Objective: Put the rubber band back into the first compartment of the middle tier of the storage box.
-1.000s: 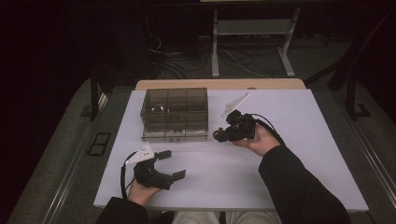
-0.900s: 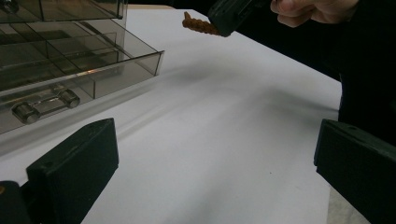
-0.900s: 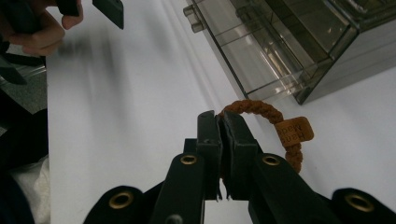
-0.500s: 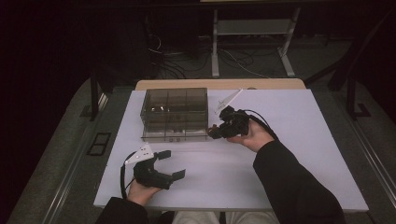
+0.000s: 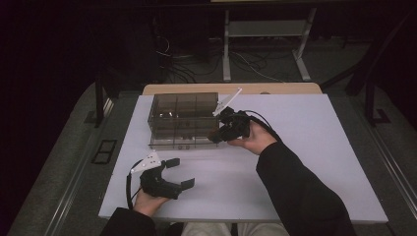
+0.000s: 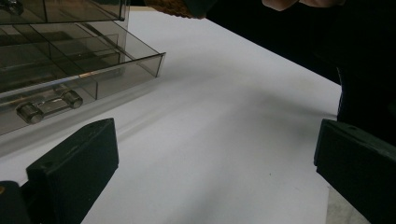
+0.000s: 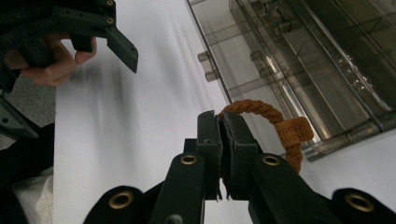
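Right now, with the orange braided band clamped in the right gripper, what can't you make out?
- Orange braided band: right gripper view, its pinched part hidden between the jaws; tan tag lettering cut off.
- Smoky clear plastic drawer box: high view, contents too small and dim.
- Drawer handle: left gripper view, blurred.

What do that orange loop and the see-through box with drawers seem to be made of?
The orange loop looks like braided cord or yarn: a matte, knotted weave, with a tan tag that may be leather or faux leather. The box looks like smoky clear plastic, probably acrylic: glossy, with the dividers showing through its walls. The table is matte white.
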